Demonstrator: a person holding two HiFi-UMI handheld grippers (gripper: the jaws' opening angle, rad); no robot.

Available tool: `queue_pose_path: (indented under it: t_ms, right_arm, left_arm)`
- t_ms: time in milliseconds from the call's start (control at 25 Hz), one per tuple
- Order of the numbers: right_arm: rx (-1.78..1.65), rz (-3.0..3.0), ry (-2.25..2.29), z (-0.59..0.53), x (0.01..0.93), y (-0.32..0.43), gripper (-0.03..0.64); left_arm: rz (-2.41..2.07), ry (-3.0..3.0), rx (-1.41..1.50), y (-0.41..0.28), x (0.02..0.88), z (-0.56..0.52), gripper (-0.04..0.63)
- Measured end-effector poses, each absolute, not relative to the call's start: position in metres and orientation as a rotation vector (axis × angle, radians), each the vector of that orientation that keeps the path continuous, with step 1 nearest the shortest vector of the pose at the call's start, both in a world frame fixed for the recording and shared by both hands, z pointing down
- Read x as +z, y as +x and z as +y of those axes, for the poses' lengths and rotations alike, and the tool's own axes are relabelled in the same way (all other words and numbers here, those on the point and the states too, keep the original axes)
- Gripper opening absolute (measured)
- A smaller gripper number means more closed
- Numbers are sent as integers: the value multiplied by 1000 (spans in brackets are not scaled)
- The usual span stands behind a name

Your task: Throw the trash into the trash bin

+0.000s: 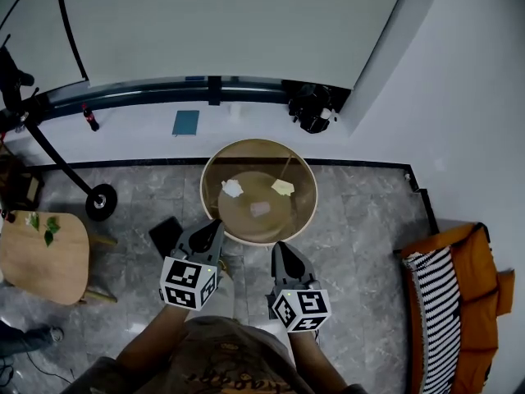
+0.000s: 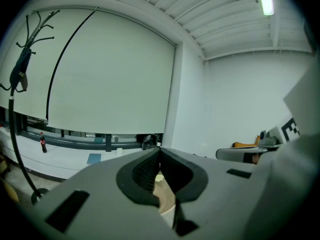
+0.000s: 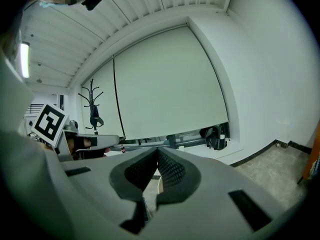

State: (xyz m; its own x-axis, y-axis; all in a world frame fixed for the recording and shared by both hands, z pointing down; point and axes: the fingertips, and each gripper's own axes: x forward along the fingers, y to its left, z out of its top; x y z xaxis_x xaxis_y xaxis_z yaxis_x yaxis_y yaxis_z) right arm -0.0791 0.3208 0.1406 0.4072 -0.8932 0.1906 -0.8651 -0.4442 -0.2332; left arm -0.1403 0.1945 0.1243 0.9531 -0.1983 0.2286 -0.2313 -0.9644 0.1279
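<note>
A round tan trash bin (image 1: 312,189) stands on the grey floor just in front of me. Inside it lie a white scrap (image 1: 233,189), a yellow scrap (image 1: 283,187) and a pale pink one (image 1: 261,208). My left gripper (image 1: 216,225) (image 2: 160,149) is held at the bin's near rim, its jaws shut with nothing between them. My right gripper (image 1: 279,246) (image 3: 158,149) is beside it, just short of the rim, jaws also closed and empty. Through the gap under the left jaws a bit of the bin's inside (image 2: 165,191) shows.
A small wooden table (image 1: 41,261) stands at the left, with a coat stand's base (image 1: 100,202) behind it. A flat black thing (image 1: 166,235) lies on the floor by the left gripper. An orange seat with a striped cloth (image 1: 451,294) is at the right. The wall ledge holds a red bottle (image 1: 89,118), a blue book (image 1: 185,122) and black gear (image 1: 312,107).
</note>
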Motion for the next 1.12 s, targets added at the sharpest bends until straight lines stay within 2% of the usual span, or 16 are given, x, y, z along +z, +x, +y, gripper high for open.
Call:
queue_pose_path:
  t_ms: [400,1120]
  right_arm:
    - [-512,1587,-2537,259,145,-25,17]
    - [-450,1492,-2596,142,126,80,17]
  left_arm:
    - [-303,2932,368,-83,133,138,18]
    - [-164,2961,370,22,116,27,18]
